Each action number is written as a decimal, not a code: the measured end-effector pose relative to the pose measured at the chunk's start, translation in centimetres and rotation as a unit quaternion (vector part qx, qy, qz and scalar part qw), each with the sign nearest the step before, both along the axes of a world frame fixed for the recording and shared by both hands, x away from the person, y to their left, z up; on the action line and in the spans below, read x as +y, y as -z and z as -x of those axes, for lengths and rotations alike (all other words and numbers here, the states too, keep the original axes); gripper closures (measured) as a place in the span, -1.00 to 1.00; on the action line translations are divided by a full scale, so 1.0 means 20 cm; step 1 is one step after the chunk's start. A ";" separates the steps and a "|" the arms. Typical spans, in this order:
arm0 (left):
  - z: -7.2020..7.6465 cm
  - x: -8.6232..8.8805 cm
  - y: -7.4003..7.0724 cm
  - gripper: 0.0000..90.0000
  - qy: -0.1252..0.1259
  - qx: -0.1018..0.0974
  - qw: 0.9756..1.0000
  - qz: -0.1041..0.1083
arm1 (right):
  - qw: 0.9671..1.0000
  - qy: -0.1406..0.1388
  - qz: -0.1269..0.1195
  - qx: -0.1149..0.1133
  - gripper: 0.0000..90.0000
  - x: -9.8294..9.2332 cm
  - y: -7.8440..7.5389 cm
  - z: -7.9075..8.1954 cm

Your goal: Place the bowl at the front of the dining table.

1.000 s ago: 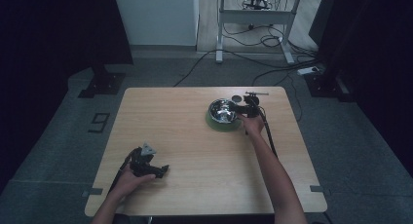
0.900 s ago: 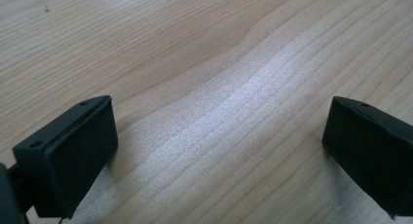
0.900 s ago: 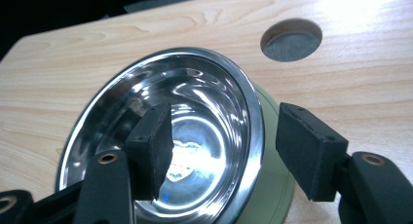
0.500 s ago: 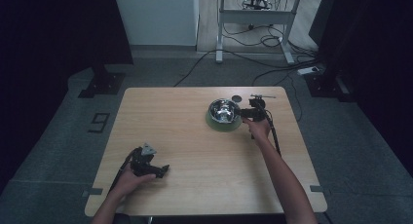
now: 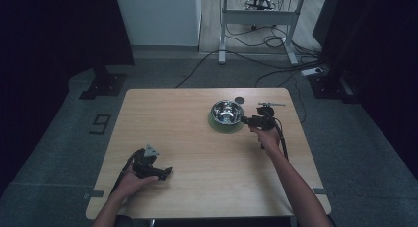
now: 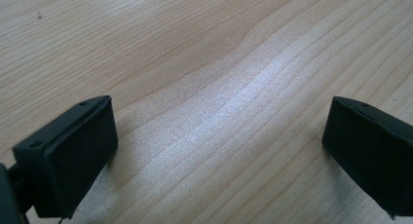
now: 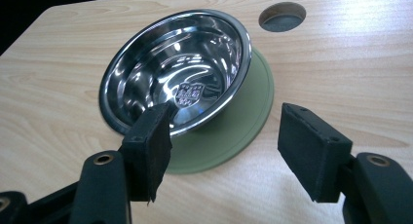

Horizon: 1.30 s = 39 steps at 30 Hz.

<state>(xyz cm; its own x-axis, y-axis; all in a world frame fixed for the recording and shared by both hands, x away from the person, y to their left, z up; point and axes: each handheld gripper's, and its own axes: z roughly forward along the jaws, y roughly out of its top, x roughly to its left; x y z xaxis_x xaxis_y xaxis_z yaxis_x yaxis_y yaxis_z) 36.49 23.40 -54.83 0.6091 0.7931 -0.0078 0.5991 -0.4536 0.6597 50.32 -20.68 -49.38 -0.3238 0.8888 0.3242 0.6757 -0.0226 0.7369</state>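
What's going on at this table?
A person holds a gripper in each hand. The right gripper is open, close beside a steel bowl that sits on a green mat, gripping nothing. The left gripper rests open near the table's front edge, with bare wood between its jaws.

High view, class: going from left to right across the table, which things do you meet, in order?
Left gripper in the person's left hand → steel bowl on a green mat → right gripper, beside the bowl.
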 end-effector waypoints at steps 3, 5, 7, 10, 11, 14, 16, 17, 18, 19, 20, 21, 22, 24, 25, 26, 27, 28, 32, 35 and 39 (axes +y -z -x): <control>0.00 0.00 0.00 -1.00 0.000 0.000 1.000 0.000 | 1.000 -0.009 0.006 0.005 -0.20 0.00 -0.01 0.03; 0.00 0.00 0.00 -1.00 0.000 0.000 1.000 0.000 | 1.000 -0.011 0.005 0.000 -0.19 -0.01 -0.01 0.05; 0.00 0.00 0.00 -1.00 0.000 0.000 1.000 0.000 | 1.000 -0.018 0.008 -0.004 -0.18 -0.01 -0.02 0.09; 0.00 0.00 0.00 -1.00 0.000 0.000 1.000 0.000 | 1.000 -0.023 0.012 0.000 -0.20 -0.01 -0.02 0.11; 0.00 0.00 0.00 -1.00 0.000 0.000 1.000 0.000 | 1.000 -0.026 0.012 0.000 -0.20 -0.01 -0.02 0.12; 0.00 0.00 0.00 -1.00 0.000 0.000 1.000 0.000 | 1.000 -0.029 0.008 -0.005 -0.18 -0.01 -0.02 0.16; 0.00 0.00 0.00 -1.00 0.000 0.000 1.000 0.000 | 0.999 -0.036 0.013 0.000 -0.20 -0.01 -0.02 0.20; 0.00 0.00 0.00 -1.00 0.000 0.000 1.000 0.000 | 0.999 -0.036 0.013 0.000 -0.20 -0.01 -0.02 0.20; 0.00 0.00 0.00 -1.00 0.000 0.000 1.000 0.000 | 0.999 -0.037 0.013 -0.005 -0.19 -0.02 -0.01 0.23; 0.00 0.00 0.00 -1.00 0.000 0.000 1.000 0.000 | 0.999 -0.039 0.012 -0.004 -0.19 -0.02 -0.01 0.24; 0.00 0.00 0.00 -1.00 0.000 0.000 1.000 0.000 | 0.999 -0.039 0.012 -0.004 -0.19 -0.02 -0.01 0.24; 0.00 0.00 0.00 -1.00 0.000 0.000 1.000 0.000 | 0.999 -0.043 0.015 -0.002 -0.20 -0.02 -0.01 0.27; 0.00 0.00 0.00 -1.00 0.000 0.000 1.000 0.000 | 0.999 -0.045 0.014 -0.001 -0.20 -0.03 -0.01 0.28; 0.00 0.00 0.00 -1.00 0.000 0.000 1.000 0.000 | 0.999 -0.045 0.012 -0.007 -0.19 -0.04 -0.01 0.32; 0.00 0.00 0.00 -1.00 0.000 0.000 1.000 0.000 | 0.999 -0.047 0.010 -0.005 -0.19 -0.04 -0.01 0.33; 0.00 0.00 0.00 -1.00 0.000 0.000 1.000 -0.001 | 0.999 -0.048 0.011 -0.003 -0.20 -0.05 -0.01 0.34; 0.00 0.00 0.00 -1.00 0.000 0.000 1.000 -0.001 | 0.999 -0.051 0.012 -0.003 -0.20 -0.05 -0.01 0.36; 0.00 0.00 0.00 -1.00 0.000 0.000 1.000 -0.001 | 0.999 -0.049 0.010 -0.007 -0.19 -0.06 -0.01 0.38; 0.00 0.00 0.00 -1.00 0.000 0.000 1.000 -0.001 | 0.998 -0.054 0.010 -0.005 -0.19 -0.07 -0.01 0.42; 0.00 0.00 0.00 -1.00 0.000 -0.001 1.000 -0.001 | 0.998 -0.056 0.009 -0.005 -0.19 -0.09 0.01 0.47; 0.00 0.00 0.00 -1.00 0.000 0.000 1.000 -0.001 | 0.998 -0.062 0.014 0.001 -0.19 -0.11 0.04 0.53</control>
<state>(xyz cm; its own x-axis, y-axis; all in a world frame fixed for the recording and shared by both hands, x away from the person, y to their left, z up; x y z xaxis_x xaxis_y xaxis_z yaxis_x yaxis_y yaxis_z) 36.51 23.34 -54.82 0.6086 0.7935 -0.0052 0.5988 -0.4550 0.6591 39.77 -22.83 -50.23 -0.4313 0.8504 0.3014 0.6735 0.0812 0.7347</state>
